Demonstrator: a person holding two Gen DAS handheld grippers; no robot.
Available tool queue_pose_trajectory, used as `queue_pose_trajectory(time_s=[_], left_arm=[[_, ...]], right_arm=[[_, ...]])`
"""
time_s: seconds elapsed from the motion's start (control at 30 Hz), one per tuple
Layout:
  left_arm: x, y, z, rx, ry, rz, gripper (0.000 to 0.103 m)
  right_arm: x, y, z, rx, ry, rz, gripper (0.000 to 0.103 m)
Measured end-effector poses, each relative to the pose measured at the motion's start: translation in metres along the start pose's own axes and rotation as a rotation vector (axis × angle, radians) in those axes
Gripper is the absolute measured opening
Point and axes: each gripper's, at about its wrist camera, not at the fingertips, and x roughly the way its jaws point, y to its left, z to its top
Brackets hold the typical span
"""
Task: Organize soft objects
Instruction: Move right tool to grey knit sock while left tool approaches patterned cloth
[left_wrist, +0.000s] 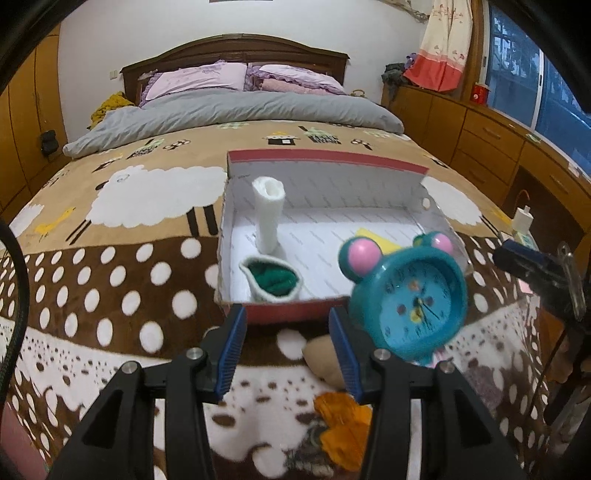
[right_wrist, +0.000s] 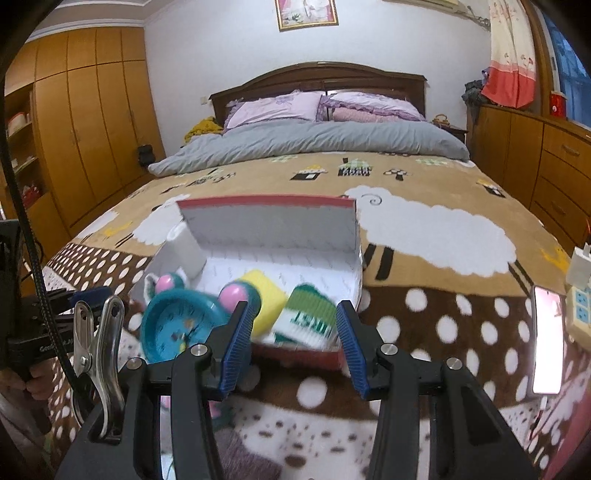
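Note:
An open red cardboard box (left_wrist: 295, 312) with a white inside sits on the bed. It holds an upright white roll (left_wrist: 268, 218), a rolled green and white sock (left_wrist: 271, 280) and a yellow sponge (right_wrist: 267, 301). A green and white striped sock (right_wrist: 308, 317) lies blurred over the box's near right corner, just beyond my open, empty right gripper (right_wrist: 293, 345). My left gripper (left_wrist: 291, 354) is open and empty in front of the box (right_wrist: 306, 356). A teal alarm clock (left_wrist: 406, 295) stands at the box's near edge; it also shows in the right wrist view (right_wrist: 181, 325).
A tan soft object (left_wrist: 325, 360) and orange cloth (left_wrist: 343, 428) lie on the patterned blanket (left_wrist: 110, 295) under my left gripper. A phone (right_wrist: 548, 339) and a power strip (right_wrist: 578, 310) lie at the bed's right edge. Wooden drawers (left_wrist: 491, 147) stand along the right.

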Motion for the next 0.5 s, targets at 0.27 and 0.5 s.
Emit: queue_pose_trajectory(time_s=[0.27,0.5], left_arm=[[-0.018,-0.008,-0.024,-0.014,0.039,-0.060,0.049],[-0.028,-0.007,-0.050,-0.027,0.094,-0.096,0.049]], right_arm=[[-0.016,0.006,-0.028,0.010,0.041,0.025,0.048],[-0.026,0.012,-0.052,-0.001,0.067,0.068,0.048]])
